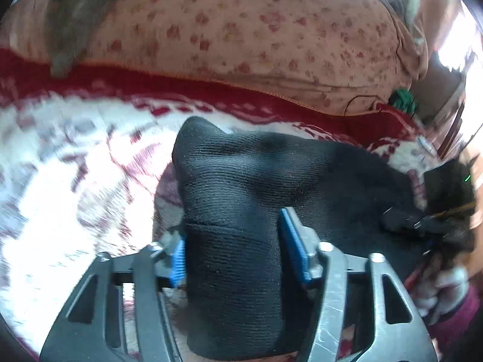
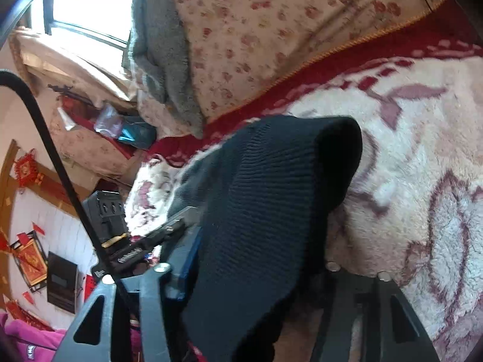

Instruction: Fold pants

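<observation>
Above the red-and-white blanket (image 1: 60,166) on the bed, the black pants (image 1: 241,181) hang bunched, clamped by both the left gripper (image 1: 232,253) and the right gripper (image 2: 256,271).

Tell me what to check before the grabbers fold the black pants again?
1. Left gripper holds the black pants: ok, cloth sits between its blue pads.
2. Right gripper holds the pants: ok, cloth bunches between its fingers, though the far finger is hidden.
3. Pants lifted off the fluffy blanket: ok near both grippers; the rest cannot tell.
4. Pants smooth: not ok, they hang in bumps.
5. Landing spot on the blanket free: cannot tell, the pants block the view.
</observation>
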`<state>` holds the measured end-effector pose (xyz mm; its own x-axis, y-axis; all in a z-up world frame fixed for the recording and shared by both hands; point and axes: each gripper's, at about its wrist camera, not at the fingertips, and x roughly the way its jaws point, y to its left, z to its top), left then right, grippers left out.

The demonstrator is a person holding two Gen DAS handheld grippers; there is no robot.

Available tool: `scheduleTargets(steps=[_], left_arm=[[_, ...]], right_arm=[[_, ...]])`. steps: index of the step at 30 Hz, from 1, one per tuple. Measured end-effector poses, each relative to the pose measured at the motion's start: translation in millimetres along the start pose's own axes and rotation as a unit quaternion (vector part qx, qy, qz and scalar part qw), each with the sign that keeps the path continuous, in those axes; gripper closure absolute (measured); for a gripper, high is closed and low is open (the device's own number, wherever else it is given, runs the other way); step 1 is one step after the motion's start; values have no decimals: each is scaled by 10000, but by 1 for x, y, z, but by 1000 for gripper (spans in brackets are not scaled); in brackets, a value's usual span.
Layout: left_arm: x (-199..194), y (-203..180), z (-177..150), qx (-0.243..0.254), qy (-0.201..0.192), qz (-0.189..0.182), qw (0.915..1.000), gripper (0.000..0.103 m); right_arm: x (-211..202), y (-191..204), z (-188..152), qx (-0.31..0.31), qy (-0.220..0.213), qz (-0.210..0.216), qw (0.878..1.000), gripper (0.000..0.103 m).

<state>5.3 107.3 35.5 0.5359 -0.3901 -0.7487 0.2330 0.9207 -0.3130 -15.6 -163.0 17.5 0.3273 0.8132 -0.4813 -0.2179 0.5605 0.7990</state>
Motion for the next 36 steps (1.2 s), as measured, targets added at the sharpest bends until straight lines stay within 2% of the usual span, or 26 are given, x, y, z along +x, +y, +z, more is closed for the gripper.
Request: scheduleTargets(steps=[1,3,5,10,16,22,26,28,29,31,32,34,36], left_arm=[[-3,-2,1,58,-29,22,10000,70],[-11,1,4,-17,-34,-59,10000,75],[-21,10,8,-219,-77,-161,9996,76],[-70,38,21,-402,-497,17,9980,76],[-114,89,27,-549,-697,624,9941,76],[-126,150,11,-1011,-619,1054,9873,76],[-122,184,-9,-1318,-489,1187,9829,76],[-115,198,-21,-1497,-374,1158,9812,76],[-114,203,-24,-1567,-388,1076,9810,75],[-115,208,-29,-1696,-455,921,9801,64],[-115,209,-31,-1733,-457,927,9794,61],[-115,212,-33,-1859,-477,970,9766,43],[-116,215,-35,-1991,-460,1007,9737,38]], right_arm=[[-2,8,1,-114,-19,34,9999,55],[-4,24,4,-382,-26,23,9993,56],[-5,39,8,-485,-48,157,9987,57],[11,75,16,-738,-2,436,9963,57],[66,117,23,-853,187,848,9926,57],[139,135,19,-732,598,1089,9895,57],[178,134,7,-602,878,1047,9888,57],[195,131,-1,-648,1071,798,9889,56],[198,131,-3,-700,1079,663,9895,56],[200,126,-5,-806,1151,373,9894,53],[201,122,-3,-767,1222,284,9891,49],[197,113,0,-667,1230,178,9900,48],[187,109,3,-590,1184,131,9911,45]])
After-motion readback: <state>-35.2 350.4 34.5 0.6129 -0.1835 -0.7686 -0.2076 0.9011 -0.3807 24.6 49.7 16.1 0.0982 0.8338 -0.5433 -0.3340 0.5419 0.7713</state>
